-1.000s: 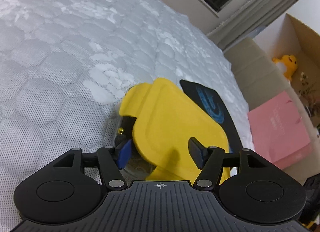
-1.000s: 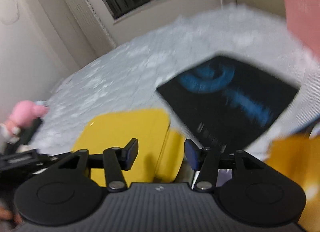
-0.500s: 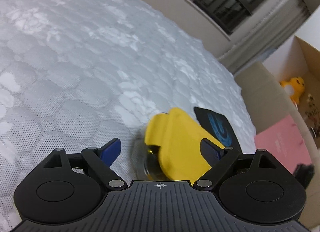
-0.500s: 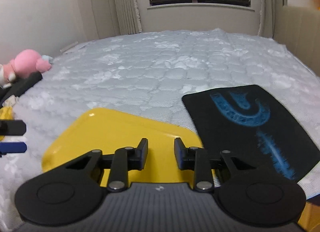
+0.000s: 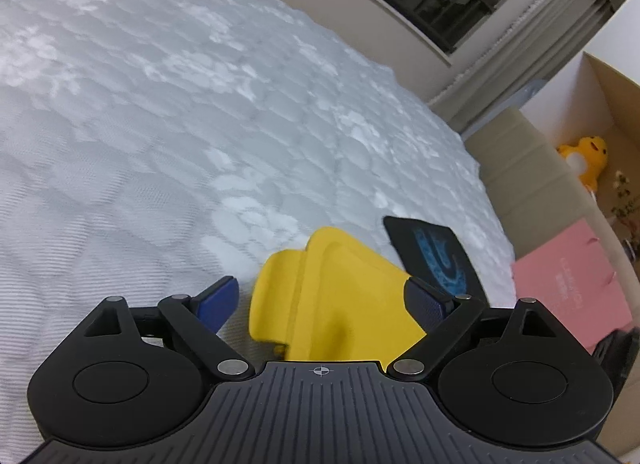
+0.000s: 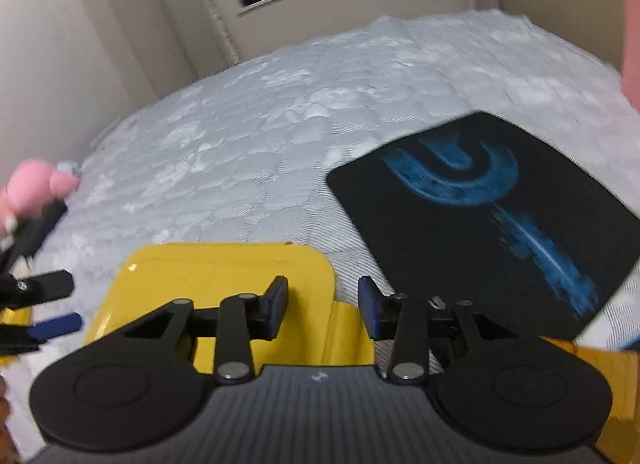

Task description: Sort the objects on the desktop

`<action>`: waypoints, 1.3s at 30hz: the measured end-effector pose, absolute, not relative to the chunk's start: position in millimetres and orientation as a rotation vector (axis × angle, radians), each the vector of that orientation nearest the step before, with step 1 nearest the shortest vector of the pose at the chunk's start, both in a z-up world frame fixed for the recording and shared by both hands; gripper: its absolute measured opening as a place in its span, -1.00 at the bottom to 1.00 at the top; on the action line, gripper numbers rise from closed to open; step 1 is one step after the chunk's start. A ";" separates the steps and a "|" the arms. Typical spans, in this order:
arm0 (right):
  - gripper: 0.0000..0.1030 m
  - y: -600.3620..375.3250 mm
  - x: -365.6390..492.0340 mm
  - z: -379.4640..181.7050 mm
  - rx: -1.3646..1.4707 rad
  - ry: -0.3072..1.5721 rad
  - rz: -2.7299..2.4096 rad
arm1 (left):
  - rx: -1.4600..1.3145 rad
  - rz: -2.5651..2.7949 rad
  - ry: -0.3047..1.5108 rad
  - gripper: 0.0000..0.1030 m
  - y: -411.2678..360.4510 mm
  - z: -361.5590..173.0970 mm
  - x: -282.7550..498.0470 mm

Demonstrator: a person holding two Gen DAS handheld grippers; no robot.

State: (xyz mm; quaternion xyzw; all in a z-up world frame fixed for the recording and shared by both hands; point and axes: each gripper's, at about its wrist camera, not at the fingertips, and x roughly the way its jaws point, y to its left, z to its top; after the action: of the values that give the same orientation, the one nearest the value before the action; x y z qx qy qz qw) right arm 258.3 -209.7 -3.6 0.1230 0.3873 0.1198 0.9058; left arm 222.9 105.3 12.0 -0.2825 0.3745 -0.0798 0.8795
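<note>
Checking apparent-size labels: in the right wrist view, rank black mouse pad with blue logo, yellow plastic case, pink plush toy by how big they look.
1. Black mouse pad with blue logo, largest in frame.
2. Yellow plastic case, though the right gripper covers part, so the gap to first is unsure.
3. Pink plush toy, smallest; it sits farther off and is cut by the edge.

My surface is a bed: a white quilted mattress (image 5: pixel 168 111) with a honeycomb stitch pattern, filling most of both wrist views. Lying on it: a yellow case (image 5: pixel 336 300) at lower centre of my left view, and a black mouse pad (image 6: pixel 492 219) with a blue print, flat, at right centre of my right view. Pad sits just beyond the case; whether they touch, I cannot tell. At the left edge of my right view a pink plush (image 6: pixel 32 187) rests at the mattress edge, beside a dark object I cannot identify.
</note>
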 end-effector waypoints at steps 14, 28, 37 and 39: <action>-0.25 -166.6 212.9 23.5 0.016 0.719 0.336 | -0.559 -0.323 0.801 0.82 69.3 13.7 222.3; 0.22 -150.8 208.1 6.6 -0.135 0.722 0.287 | -0.579 -0.366 0.802 0.82 68.7 7.1 201.2; -0.10 -156.8 206.5 6.6 -0.099 0.705 0.280 | -0.568 -0.389 0.747 0.82 71.7 14.8 188.8; -0.12 -149.1 208.8 4.3 -0.155 0.703 0.270 | -0.539 -0.372 0.792 0.83 68.7 13.5 194.5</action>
State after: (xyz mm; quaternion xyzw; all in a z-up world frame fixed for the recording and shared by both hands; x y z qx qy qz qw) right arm 208.8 -149.1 4.3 -0.0754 0.3429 0.1315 0.9270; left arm 194.5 68.7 13.5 -0.2580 0.3789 -0.1779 0.8707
